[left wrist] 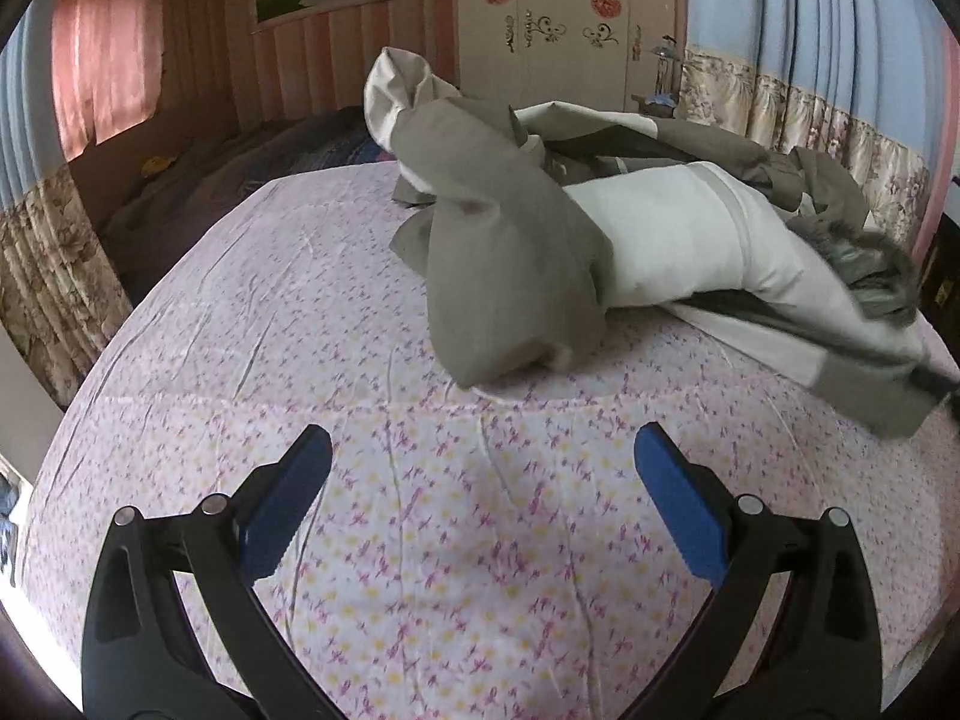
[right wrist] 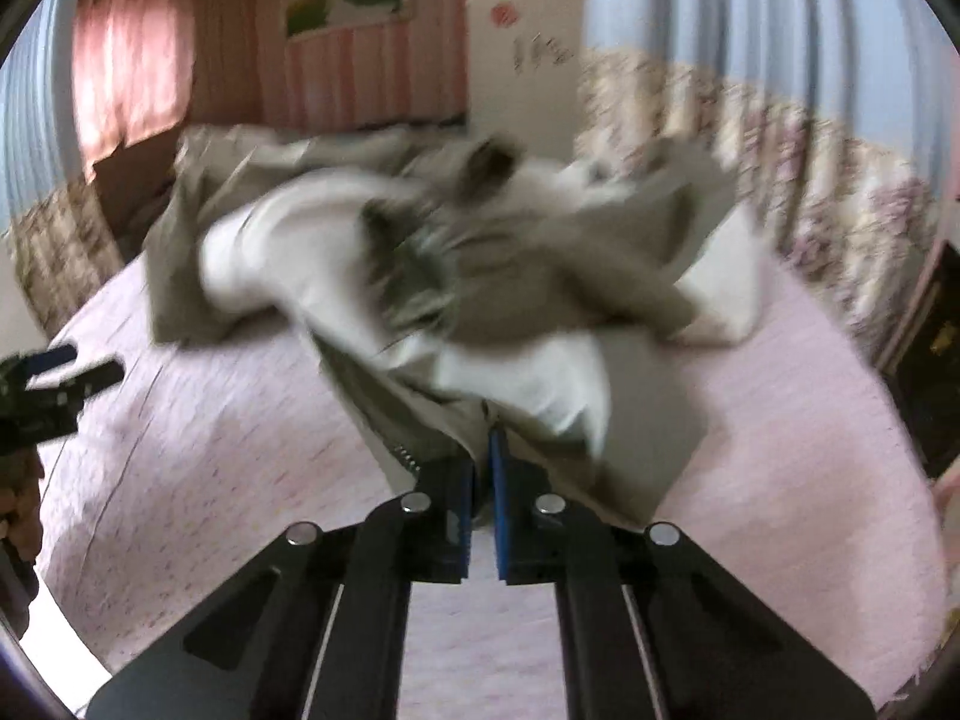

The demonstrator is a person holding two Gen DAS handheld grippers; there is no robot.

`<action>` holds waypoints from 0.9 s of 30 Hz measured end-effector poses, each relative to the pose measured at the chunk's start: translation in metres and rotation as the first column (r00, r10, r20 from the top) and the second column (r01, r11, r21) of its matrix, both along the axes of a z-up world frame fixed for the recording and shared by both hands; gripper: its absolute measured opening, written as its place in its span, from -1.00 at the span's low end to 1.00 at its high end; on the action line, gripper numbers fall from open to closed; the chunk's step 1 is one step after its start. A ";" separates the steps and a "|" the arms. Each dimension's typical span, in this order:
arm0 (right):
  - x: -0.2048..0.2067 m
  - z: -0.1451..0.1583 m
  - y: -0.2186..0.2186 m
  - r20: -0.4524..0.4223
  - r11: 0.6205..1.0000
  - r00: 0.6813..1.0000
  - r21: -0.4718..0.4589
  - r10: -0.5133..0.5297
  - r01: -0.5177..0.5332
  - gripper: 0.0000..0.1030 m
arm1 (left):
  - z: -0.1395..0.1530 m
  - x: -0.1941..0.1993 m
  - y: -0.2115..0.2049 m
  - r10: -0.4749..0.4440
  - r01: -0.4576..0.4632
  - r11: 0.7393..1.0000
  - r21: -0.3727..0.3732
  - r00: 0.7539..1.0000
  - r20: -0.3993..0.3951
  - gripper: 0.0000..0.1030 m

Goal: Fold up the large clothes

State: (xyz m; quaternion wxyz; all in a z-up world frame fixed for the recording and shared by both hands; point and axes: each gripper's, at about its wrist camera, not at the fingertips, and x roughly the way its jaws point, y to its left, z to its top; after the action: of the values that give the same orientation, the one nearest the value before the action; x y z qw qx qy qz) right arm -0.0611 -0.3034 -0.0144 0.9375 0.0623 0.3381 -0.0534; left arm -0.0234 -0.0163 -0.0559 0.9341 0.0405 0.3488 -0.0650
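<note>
1. The bed filled most of both views, covered by a pale pink sheet printed with small purple and yellow flowers, creased in long lines.
2. Your coat lay crumpled on the far right part of that sheet, a large olive-grey garment with its cream-white lining turned out in broad patches. One sleeve stood up in a hump at the back, another thick fold dropped toward you, and the whole thing was bunched, not flat.
3. A strip of grey-brown fur trim sat at the coat's right end; in the right wrist view it was blurred.
4. Your right gripper had its blue pads pinched together on the near edge of the coat, where a zipper line ran down to the fingertips.
5. Your left gripper was spread wide with nothing between its blue pads, hovering over bare sheet just short of the coat.
</note>
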 end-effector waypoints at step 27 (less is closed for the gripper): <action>-0.004 0.067 -0.068 0.238 0.995 0.968 -0.047 -0.078 0.092 -0.92 | 0.069 0.042 -0.033 -0.228 0.227 0.974 0.013 0.972 0.054 -0.64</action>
State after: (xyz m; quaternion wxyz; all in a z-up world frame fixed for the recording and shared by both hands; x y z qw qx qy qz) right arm -0.0648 -0.3713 0.0526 0.9692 0.0558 0.2199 -0.0954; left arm 0.0181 -0.0494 0.0132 0.9296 0.0851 0.3162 -0.1694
